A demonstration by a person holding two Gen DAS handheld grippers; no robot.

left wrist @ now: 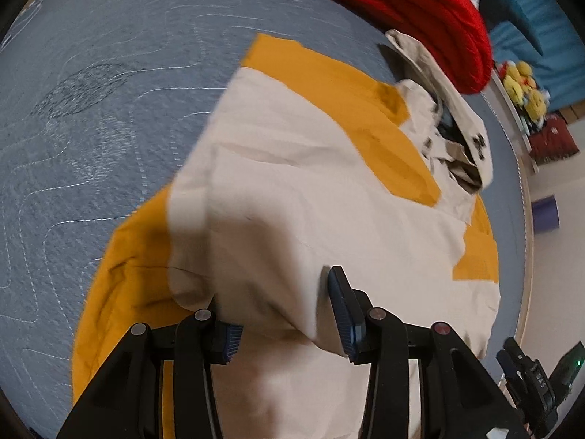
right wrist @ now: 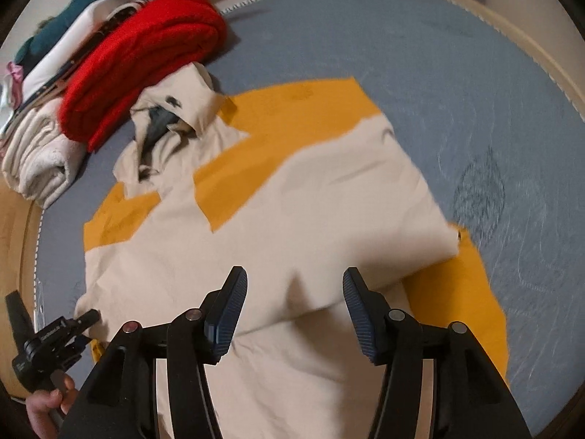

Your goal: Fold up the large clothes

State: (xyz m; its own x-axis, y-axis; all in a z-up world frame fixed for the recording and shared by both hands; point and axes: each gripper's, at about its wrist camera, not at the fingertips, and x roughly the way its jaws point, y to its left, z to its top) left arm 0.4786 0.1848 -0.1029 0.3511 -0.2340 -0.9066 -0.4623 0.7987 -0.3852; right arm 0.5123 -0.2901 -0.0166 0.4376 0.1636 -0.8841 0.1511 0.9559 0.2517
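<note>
1. Quilted grey-blue bed (left wrist: pixel 91 73), flat, with stitched wavy lines; spread under and around both grippers and carrying everything.
2. Large garment (right wrist: pixel 292 201) of cream and mustard-yellow panels, lying directly below and ahead of the right gripper, partly folded over itself. Looks like thin woven cloth: light, soft, limp, with no stiffness of its own. Probably not slippery on the quilted cover, and not fragile. Likely to sag and to lose its shape when lifted by one point only.
3. Best taken at two well-separated points on one straight edge or at the corners, so that the panel hangs flat. Better not pinched in the middle, where only a tent of cloth would rise.
4. Red knit (right wrist: pixel 146 55), thick, ribbed and rolled, far ahead of the right gripper and to the left, touching the garment's top end. Beside it a cream roll (right wrist: pixel 36 161) of fleecy cloth.
5. Hood (right wrist: pixel 175 124) of the garment, crumpled, with dark lining and dark marks, at the end farthest from both grippers. Bulkier than the rest, so probably folded in last.
6. Left gripper (left wrist: pixel 281 303): clenched on a thick fold of the cream cloth, with creases running out from the pads.
7. Right gripper (right wrist: pixel 294 274): released, jaws apart above the cloth, holding nothing.
</note>
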